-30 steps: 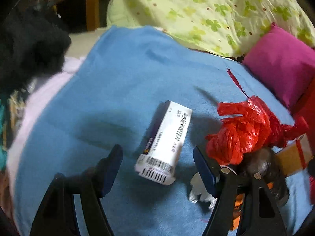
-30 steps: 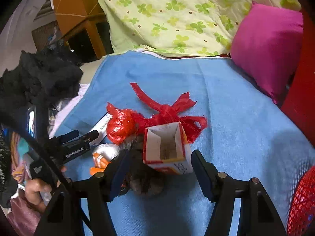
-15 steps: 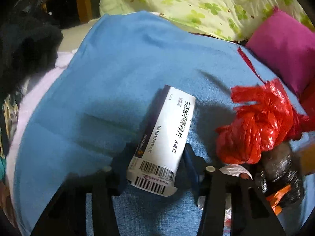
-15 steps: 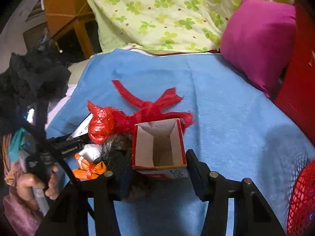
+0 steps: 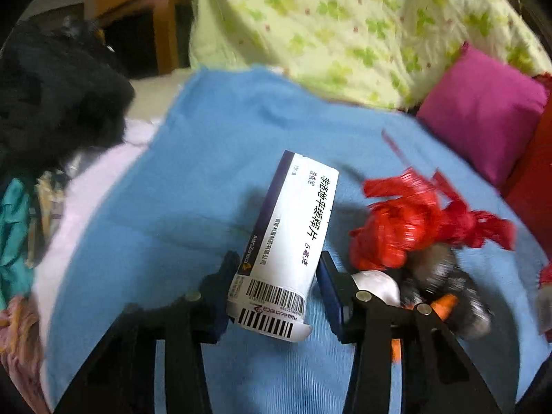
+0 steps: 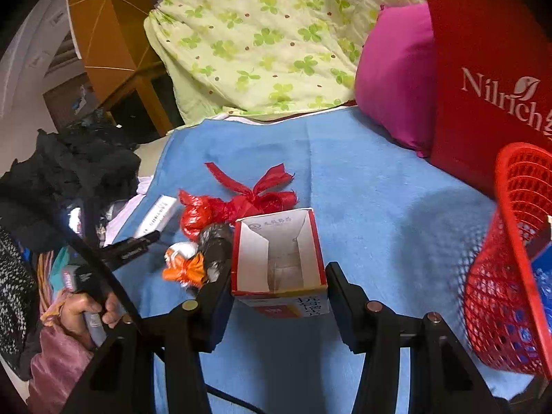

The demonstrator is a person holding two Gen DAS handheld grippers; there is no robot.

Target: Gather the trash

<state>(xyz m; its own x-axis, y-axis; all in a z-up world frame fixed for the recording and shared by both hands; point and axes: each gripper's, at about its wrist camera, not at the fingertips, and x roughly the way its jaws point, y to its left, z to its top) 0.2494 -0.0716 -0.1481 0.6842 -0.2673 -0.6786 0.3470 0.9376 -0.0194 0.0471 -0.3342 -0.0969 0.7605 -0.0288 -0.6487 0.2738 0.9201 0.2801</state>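
Left gripper (image 5: 277, 277): fingers (image 5: 226, 276) closing on the white medicine box (image 5: 289, 238), pinching it near its barcode end; the box's far end points away from the fingertips over the blue blanket (image 5: 172, 207). Just right of the left gripper's right finger lies the loose trash: a crumpled red plastic bag (image 5: 410, 220), a silvery wrapper (image 5: 377, 284), a dark crumpled bag (image 5: 438, 272) and an orange scrap (image 5: 446, 305), bunched together and touching. Right gripper (image 6: 277, 283): fingers (image 6: 339, 288) clamped on the sides of the open red-edged carton (image 6: 276, 258), its open mouth facing the camera. The same trash pile sits at the right gripper's left finger, the dark bag against the carton's left wall. Right of the right gripper, near its right finger, a red mesh basket (image 6: 507, 248). Beyond that, a red paper bag (image 6: 483, 69) and a magenta pillow (image 6: 393, 79). At far left in the right wrist view, the person's hand (image 6: 86, 310) grips the left gripper's handle.
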